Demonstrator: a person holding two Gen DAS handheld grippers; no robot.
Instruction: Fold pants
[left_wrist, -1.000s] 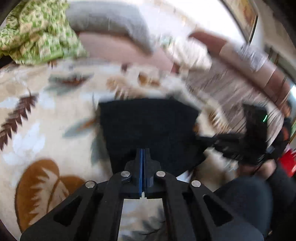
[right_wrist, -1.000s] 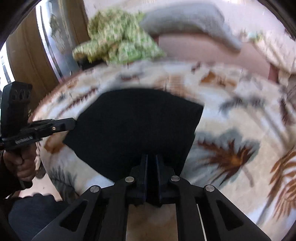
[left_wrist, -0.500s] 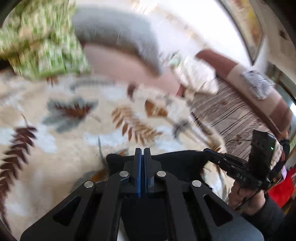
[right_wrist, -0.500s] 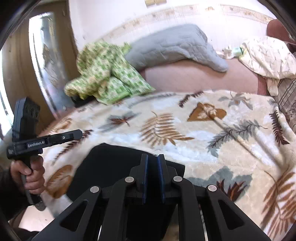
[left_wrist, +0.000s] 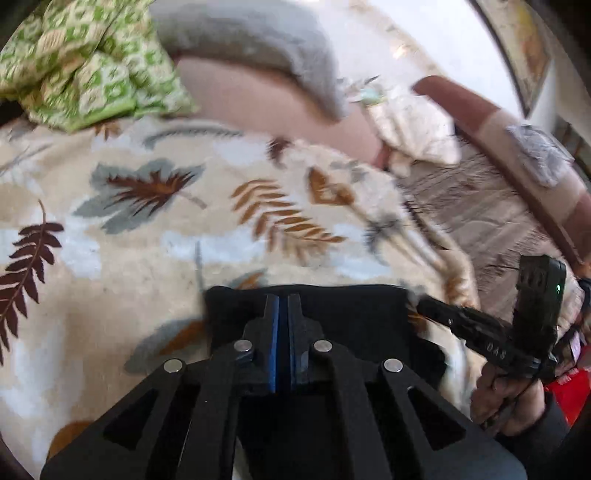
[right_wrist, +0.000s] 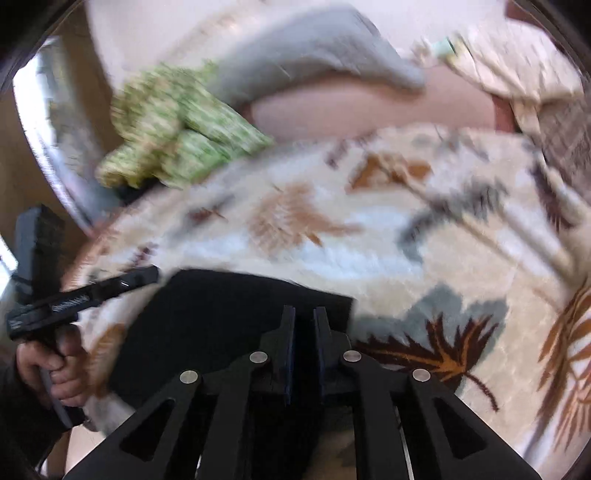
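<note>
While the folded black fabric pants (left_wrist: 332, 306) lie on the leaf-patterned cream blanket (left_wrist: 147, 236), the left tongs (left_wrist: 282, 306) stay pressed together above them; the right tongs (right_wrist: 303, 321), slightly parted and empty, hover over their edge.

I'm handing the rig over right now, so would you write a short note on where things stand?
Left tool: shut, nothing visibly held.
Right tool: jaws slightly apart and opening; whether cloth lies between them, I can't tell.
Black pants: a compact folded block lying on the leaf-print blanket, near its front edge, just ahead of both tools.
Done: the folding looks finished or nearly so.
Left: check the edges, square up if needed.
</note>
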